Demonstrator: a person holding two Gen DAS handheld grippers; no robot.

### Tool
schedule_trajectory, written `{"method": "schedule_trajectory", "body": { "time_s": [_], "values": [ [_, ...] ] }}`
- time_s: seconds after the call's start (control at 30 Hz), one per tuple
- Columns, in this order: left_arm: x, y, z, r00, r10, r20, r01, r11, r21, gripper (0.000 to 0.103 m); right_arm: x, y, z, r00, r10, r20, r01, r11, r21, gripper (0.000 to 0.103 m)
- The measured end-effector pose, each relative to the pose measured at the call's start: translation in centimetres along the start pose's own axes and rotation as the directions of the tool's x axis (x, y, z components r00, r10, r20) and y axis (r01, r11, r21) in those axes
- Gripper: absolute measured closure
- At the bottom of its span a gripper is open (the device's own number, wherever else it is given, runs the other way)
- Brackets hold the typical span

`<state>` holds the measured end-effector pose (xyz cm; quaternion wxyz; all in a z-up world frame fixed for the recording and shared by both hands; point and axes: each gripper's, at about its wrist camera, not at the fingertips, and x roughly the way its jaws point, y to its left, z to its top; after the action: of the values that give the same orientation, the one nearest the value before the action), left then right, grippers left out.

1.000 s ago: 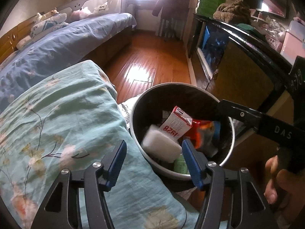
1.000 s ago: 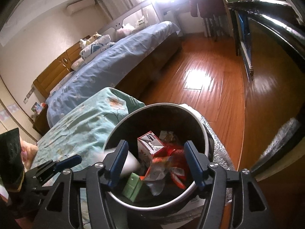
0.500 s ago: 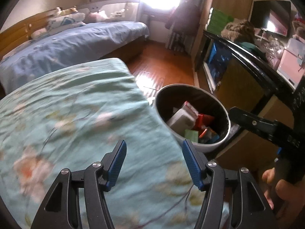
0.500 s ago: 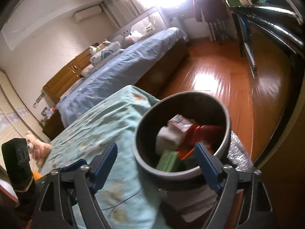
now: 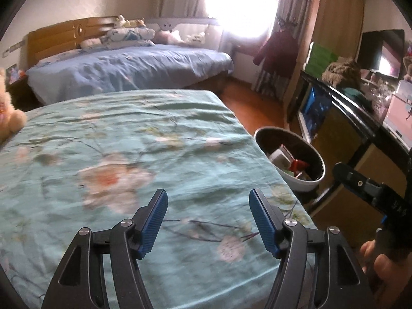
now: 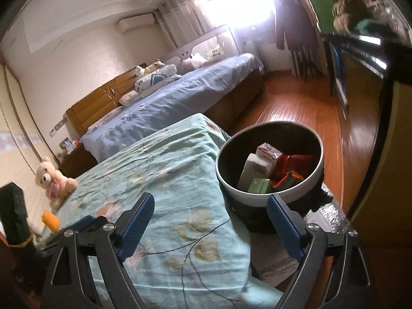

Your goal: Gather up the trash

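Note:
A round grey trash bin (image 6: 318, 177) stands on the floor beside the bed's right edge and holds a white carton, a green box and red wrappers (image 6: 288, 163). It also shows in the left wrist view (image 5: 306, 182). My left gripper (image 5: 208, 215) is open and empty above the teal floral bedspread (image 5: 128, 154). My right gripper (image 6: 209, 221) is open and empty, above the bed edge just short of the bin. A small orange object (image 6: 51, 220) lies on the bed near a teddy bear (image 6: 52, 180).
A blue-covered bed (image 5: 128, 69) lies beyond. A dark TV cabinet (image 5: 342, 118) stands to the right. Wooden floor (image 6: 303, 108) runs between the beds and the cabinet. The right gripper's body (image 5: 370, 190) and hand show at the right in the left wrist view.
Both grippers have pulled back and risen from the bin. The left one swung left over the bedspread. The bin now looks smaller and farther in both views.

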<state>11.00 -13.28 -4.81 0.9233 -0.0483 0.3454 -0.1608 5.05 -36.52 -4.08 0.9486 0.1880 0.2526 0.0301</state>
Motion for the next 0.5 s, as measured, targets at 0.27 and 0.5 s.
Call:
{"method": "schedule_trajectory", "body": {
  "time_s": [0.27,0.5],
  "values": [
    [-7.3,0.3,-0.2,0.983,0.049,0.177,-0.051,0.999,0.004,0.023,-4.1,4.0,1.6,0.983,-0.015,0.180,0.042,0.988,-0.149,0.000],
    [-11.4,0.3,-1.0,0.942,0.177,0.286,-0.179,0.984,-0.020,0.001,-5.1,6.2,2.7,0.970,0.012,0.241,0.039,0.978,-0.204,0.000]
  ]
}}
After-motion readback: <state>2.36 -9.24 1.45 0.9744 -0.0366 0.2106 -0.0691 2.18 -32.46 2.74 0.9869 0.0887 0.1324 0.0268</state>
